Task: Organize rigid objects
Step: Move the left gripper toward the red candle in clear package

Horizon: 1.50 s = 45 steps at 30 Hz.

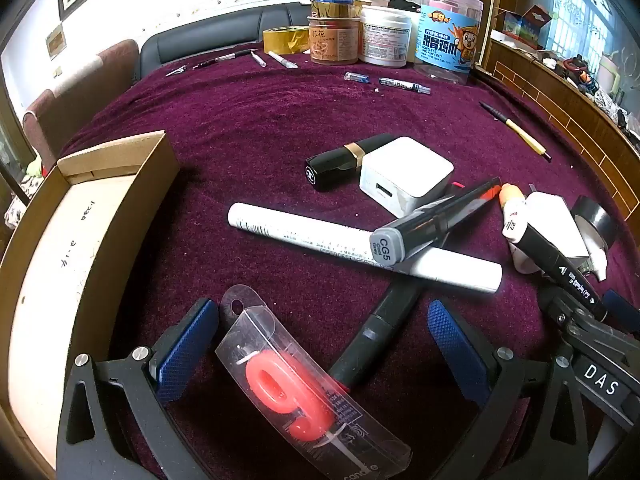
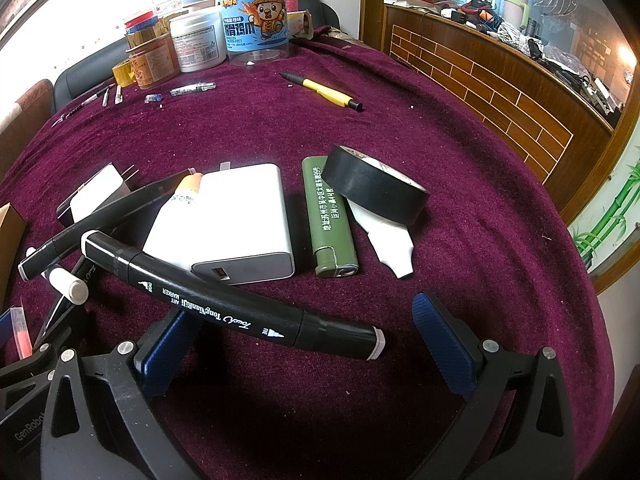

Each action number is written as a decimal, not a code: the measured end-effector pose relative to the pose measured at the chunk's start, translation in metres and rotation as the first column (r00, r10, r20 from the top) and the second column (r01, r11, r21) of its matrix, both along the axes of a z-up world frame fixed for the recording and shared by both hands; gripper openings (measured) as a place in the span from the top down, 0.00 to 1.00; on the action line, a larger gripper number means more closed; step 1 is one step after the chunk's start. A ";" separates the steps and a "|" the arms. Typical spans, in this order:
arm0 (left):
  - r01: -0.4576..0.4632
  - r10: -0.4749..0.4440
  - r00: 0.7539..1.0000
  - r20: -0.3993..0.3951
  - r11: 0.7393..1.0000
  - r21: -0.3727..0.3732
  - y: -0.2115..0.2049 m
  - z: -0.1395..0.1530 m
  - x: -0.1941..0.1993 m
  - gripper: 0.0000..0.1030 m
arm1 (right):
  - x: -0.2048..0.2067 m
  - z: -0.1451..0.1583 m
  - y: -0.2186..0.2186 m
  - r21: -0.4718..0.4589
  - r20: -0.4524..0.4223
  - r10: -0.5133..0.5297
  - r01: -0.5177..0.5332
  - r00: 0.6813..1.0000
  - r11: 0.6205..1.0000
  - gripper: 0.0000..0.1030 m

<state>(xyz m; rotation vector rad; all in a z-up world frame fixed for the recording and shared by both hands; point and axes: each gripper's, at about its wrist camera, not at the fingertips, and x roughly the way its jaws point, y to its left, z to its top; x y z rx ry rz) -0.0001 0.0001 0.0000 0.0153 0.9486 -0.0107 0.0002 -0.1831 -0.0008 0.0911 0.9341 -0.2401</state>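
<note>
1. Left wrist view: the left gripper stood wide apart, holding nothing. A packaged red number candle lay between its fingers, near the left one.
2. A cardboard box sat at the left. Further off, a grey-capped marker lay across a white tube; a lipstick touched a white charger beyond them.
3. Right wrist view: the right gripper was also spread wide and held nothing. A black art marker lay crosswise over its left finger.
4. Beyond it sat a white power adapter, a green lighter just to its right, and a black tape roll leaning on the lighter's far end.
5. Jars stood at the far edge of the purple tablecloth.
</note>
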 end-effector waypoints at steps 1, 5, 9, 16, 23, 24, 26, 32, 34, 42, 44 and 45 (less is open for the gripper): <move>0.000 0.000 1.000 0.002 1.000 0.009 0.000 0.000 0.000 0.01 | 0.000 0.000 0.000 0.000 0.000 0.000 0.000 1.000 1.000 0.00; 0.000 0.000 1.000 -0.003 1.000 0.007 -0.001 0.000 0.000 0.01 | 0.000 0.000 0.000 0.000 0.000 0.000 0.000 1.000 1.000 0.00; 0.017 -0.017 1.000 -0.020 1.000 0.004 0.000 0.001 -0.004 0.01 | 0.002 0.000 0.001 -0.001 0.000 0.000 0.000 1.000 1.000 0.00; 0.038 -0.038 0.999 -0.026 0.999 0.002 0.002 0.000 -0.010 0.01 | -0.001 0.000 -0.003 0.017 -0.040 0.061 -0.060 0.997 0.998 0.00; 0.072 -0.072 0.997 -0.042 0.997 0.000 0.004 0.001 -0.016 0.01 | -0.007 0.000 -0.005 0.022 -0.052 0.076 -0.075 0.996 0.997 0.00; 0.077 -0.077 0.996 -0.039 0.997 -0.004 0.005 0.001 -0.018 0.01 | -0.008 0.000 -0.005 0.021 -0.052 0.072 -0.071 0.996 0.997 0.00; 0.084 -0.085 0.996 -0.038 0.996 -0.017 0.008 0.001 -0.020 0.01 | -0.008 0.001 -0.005 0.019 -0.054 0.075 -0.074 0.996 0.997 0.00; 0.185 -0.188 0.972 -0.141 0.982 -0.038 0.014 0.009 -0.034 0.04 | -0.011 0.002 -0.005 0.018 -0.059 0.083 -0.082 0.995 0.996 0.00; 0.208 -0.218 0.972 -0.091 0.972 -0.108 0.028 0.024 -0.043 0.05 | -0.013 0.002 -0.006 0.016 -0.057 0.074 -0.074 0.996 0.997 0.00; 0.253 -0.252 0.967 0.033 0.966 -0.052 0.043 0.065 -0.031 0.11 | -0.013 0.002 -0.007 0.018 -0.055 0.055 -0.054 0.997 0.998 0.00; 0.264 -0.263 0.965 0.024 0.961 -0.082 0.036 0.069 -0.019 0.19 | -0.013 0.002 -0.008 0.019 -0.055 0.055 -0.054 0.997 0.998 0.00; 0.274 -0.274 0.962 0.018 0.954 -0.122 0.032 0.069 -0.009 0.19 | -0.013 0.002 -0.007 0.018 -0.055 0.055 -0.054 0.997 0.998 0.00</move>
